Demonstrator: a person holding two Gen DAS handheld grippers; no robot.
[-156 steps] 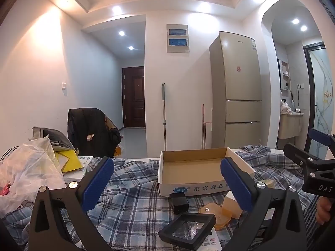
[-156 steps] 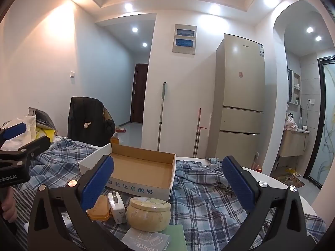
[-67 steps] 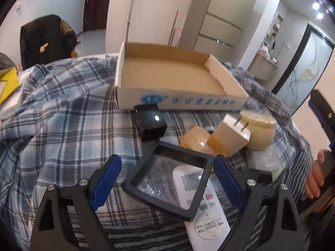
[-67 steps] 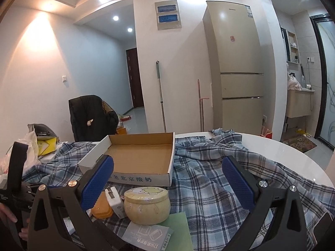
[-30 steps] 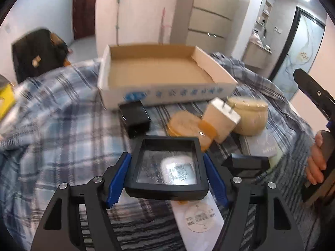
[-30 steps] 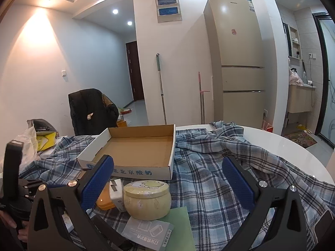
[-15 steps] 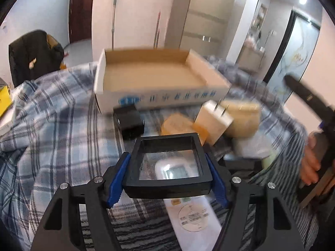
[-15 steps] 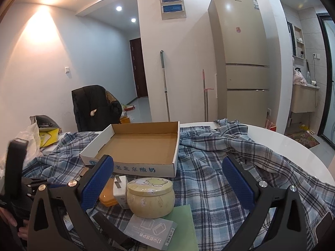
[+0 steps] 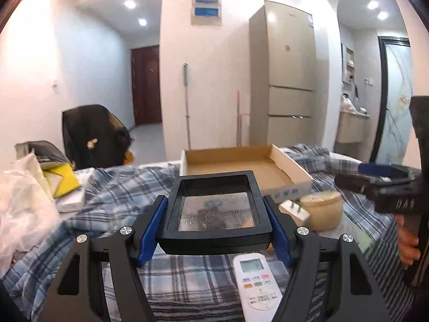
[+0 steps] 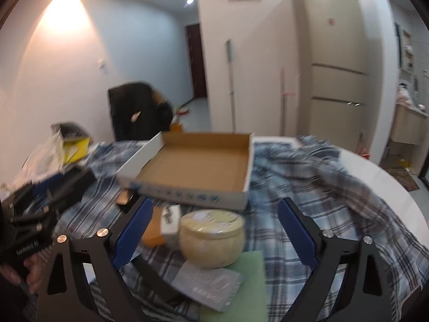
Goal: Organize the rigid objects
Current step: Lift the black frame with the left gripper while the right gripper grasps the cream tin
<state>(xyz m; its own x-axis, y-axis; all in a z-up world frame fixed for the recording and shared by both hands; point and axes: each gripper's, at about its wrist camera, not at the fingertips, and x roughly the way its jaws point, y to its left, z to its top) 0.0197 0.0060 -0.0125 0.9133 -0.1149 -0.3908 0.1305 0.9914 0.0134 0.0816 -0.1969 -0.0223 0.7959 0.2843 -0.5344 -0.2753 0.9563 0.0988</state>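
Black square frame (image 9: 218, 209), clear pane in its middle, sits clamped between the blue pads of the left gripper (image 9: 214, 221), lifted clear of the plaid cloth (image 9: 112, 196) and held roughly level. Cardboard tray (image 9: 292, 171) lies directly beyond it, open and seemingly empty. White remote (image 9: 257, 281) rests on the cloth below the frame, untouched.

Right gripper (image 10: 214, 230): jaws wide, just been narrowing a little, nothing between the pads. It hangs over the cream round tin (image 10: 211, 233), which stands on a green sheet (image 10: 249, 268) just in front of the tray's near wall. White plug adapter (image 10: 170, 224) and an orange piece (image 10: 152, 228) sit just beside the tin on its left. View is blurred, so fine contact cannot be told.

Step in hand, as I judge it: carrying the frame to the tray; no object appears packed yet, so the task is early.

Next move calls for taking the frame forward over the near wall, lowering it flat onto the tray floor, then opening the pads. Meanwhile the right gripper needs to come down around the tin before closing. Keep the two grippers apart; they work close together here.
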